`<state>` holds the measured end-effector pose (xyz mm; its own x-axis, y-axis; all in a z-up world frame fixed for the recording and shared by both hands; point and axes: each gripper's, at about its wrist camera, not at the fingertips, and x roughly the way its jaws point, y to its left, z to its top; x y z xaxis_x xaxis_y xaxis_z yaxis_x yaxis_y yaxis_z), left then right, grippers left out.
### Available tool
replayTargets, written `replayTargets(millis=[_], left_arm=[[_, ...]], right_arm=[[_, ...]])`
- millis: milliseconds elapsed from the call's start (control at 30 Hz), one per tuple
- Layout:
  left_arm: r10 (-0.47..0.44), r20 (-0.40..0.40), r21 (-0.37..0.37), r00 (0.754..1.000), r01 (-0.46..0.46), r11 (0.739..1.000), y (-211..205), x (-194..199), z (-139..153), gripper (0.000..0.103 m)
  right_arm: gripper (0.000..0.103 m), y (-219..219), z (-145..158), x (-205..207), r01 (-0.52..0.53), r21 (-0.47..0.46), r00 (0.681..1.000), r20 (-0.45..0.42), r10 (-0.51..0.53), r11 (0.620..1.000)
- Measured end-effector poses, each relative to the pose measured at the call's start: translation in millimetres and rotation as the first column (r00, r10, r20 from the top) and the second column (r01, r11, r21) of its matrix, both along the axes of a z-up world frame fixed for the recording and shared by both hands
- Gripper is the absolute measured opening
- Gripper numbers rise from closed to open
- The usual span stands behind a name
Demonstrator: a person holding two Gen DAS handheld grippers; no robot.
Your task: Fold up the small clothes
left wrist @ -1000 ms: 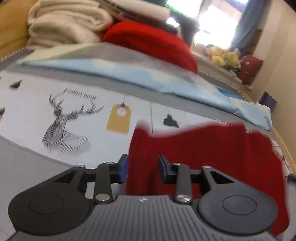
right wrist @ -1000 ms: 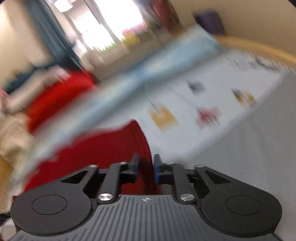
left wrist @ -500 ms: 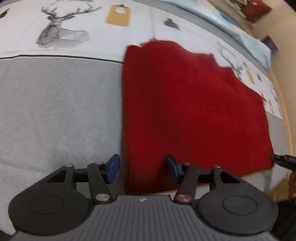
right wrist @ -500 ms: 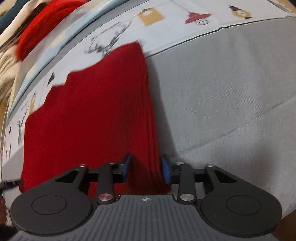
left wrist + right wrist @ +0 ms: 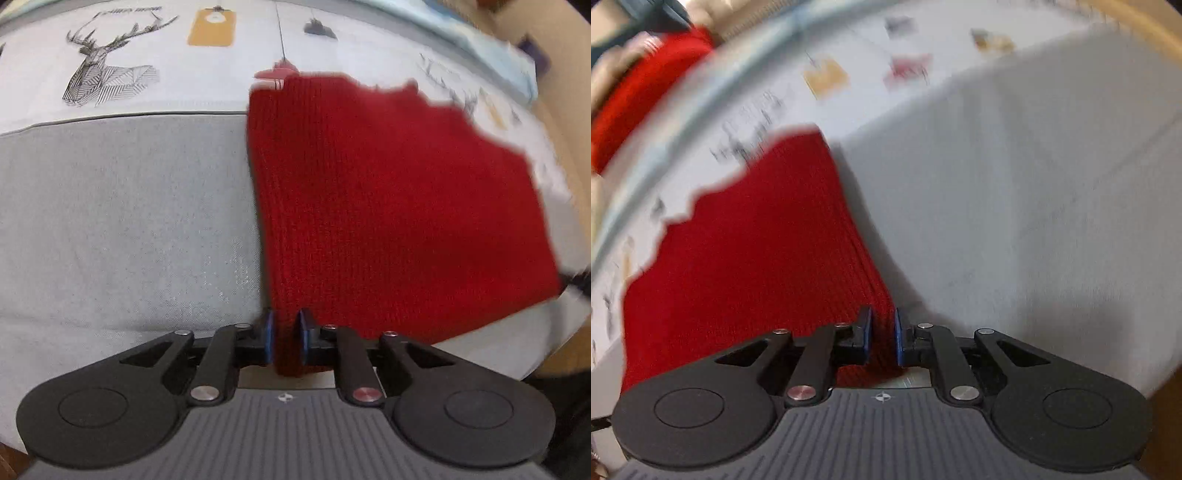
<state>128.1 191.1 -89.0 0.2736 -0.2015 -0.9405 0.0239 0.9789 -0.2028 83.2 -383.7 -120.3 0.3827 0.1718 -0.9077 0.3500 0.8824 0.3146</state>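
Two grippers share one job here, and the ground under it is the largest thing in view: a bed with a grey cover whose far strip is white and printed with a deer, a yellow tag and other small pictures. On that cover lies the red knit garment, spread flat across the grey and reaching onto the printed strip, its far edge ragged in outline and its near edge at the side of the bed closest to the cameras. The left gripper has just been closing and now pinches the garment's near left corner, the knit bunched between its blue pads. The right gripper has likewise been closing and is clamped on the near right corner of the same garment, red cloth filling the narrow gap between its pads. A second red heap sits blurred at the far end of the bed, well apart. The step in hand looks like carrying the near edge over to the far edge to halve the piece. To do it well, both corners should rise together and level, with the edge between them kept gently taut so the knit does not sag or twist, then travel straight across and come down square on the far edge before either grip lets go. Knit stretches, so a hard pull would skew the fold.
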Motion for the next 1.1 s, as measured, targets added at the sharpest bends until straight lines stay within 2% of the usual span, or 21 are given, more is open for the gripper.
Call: replayTargets(millis=[67, 133, 200, 267, 300, 333, 400, 433, 467, 533, 700, 800, 933, 1100], left_arm=[[-0.007, 0.098, 0.031, 0.995, 0.004, 0.999, -2, -1, 15, 0.017], [-0.001, 0.176, 0.009, 0.984, -0.001, 1.000, -1, -2, 28, 0.017], [-0.011, 0.202, -0.023, 0.979, 0.016, 1.000, -4, -3, 34, 0.017], [-0.060, 0.188, -0.017, 0.980, 0.064, 0.998, -13, -2, 32, 0.017], [-0.087, 0.172, -0.006, 0.981, 0.089, 0.996, -22, 4, 26, 0.017], [-0.117, 0.138, 0.014, 0.984, 0.116, 0.993, -30, 7, 18, 0.018], [-0.159, 0.036, 0.086, 0.987, 0.155, 0.984, -43, 13, -4, 0.018], [-0.177, -0.002, 0.122, 0.984, 0.176, 0.977, -48, 15, -12, 0.018], [-0.192, -0.015, 0.152, 0.981, 0.192, 0.970, -53, 14, -15, 0.018], [-0.204, -0.004, 0.171, 0.979, 0.202, 0.964, -57, 17, -14, 0.019], [-0.181, 0.012, 0.151, 0.983, 0.177, 0.972, -56, 15, -10, 0.020], [-0.183, 0.013, 0.156, 0.983, 0.179, 0.971, -58, 20, -10, 0.020], [-0.174, 0.016, 0.156, 0.985, 0.170, 0.973, -60, 22, -8, 0.020], [-0.155, 0.045, 0.131, 0.987, 0.148, 0.980, -58, 16, 5, 0.020]], right_arm=[[0.016, 1, 9, 2, -0.005, -0.041, 0.999, 0.045, 0.006, 0.999], [0.016, 1, 21, -2, 0.003, -0.079, 0.993, 0.118, 0.007, 0.997], [0.016, 2, 30, -2, -0.019, -0.046, 0.984, 0.176, 0.027, 0.999], [0.024, 1, 29, -5, -0.064, -0.011, 0.980, 0.186, 0.065, 0.998], [0.036, 1, 26, -3, -0.084, 0.016, 0.982, 0.169, 0.080, 0.996], [0.040, 3, 17, -3, -0.101, 0.043, 0.986, 0.136, 0.094, 0.994], [0.040, 9, 4, 3, -0.132, 0.005, 0.991, 0.033, 0.132, 0.991], [0.042, 11, -4, 3, -0.151, -0.041, 0.988, -0.026, 0.150, 0.988], [0.042, 11, -7, 2, -0.159, -0.052, 0.987, -0.048, 0.156, 0.986], [0.041, 9, -4, 1, -0.159, -0.049, 0.987, -0.028, 0.158, 0.986], [0.041, 11, 16, -3, -0.163, -0.081, 0.983, 0.076, 0.169, 0.983], [0.041, 9, 10, 5, -0.173, -0.095, 0.982, 0.058, 0.179, 0.980], [0.041, 11, -7, 10, -0.188, -0.142, 0.982, -0.041, 0.184, 0.972], [0.041, 12, 4, 10, -0.170, -0.152, 0.983, 0.036, 0.178, 0.974]])
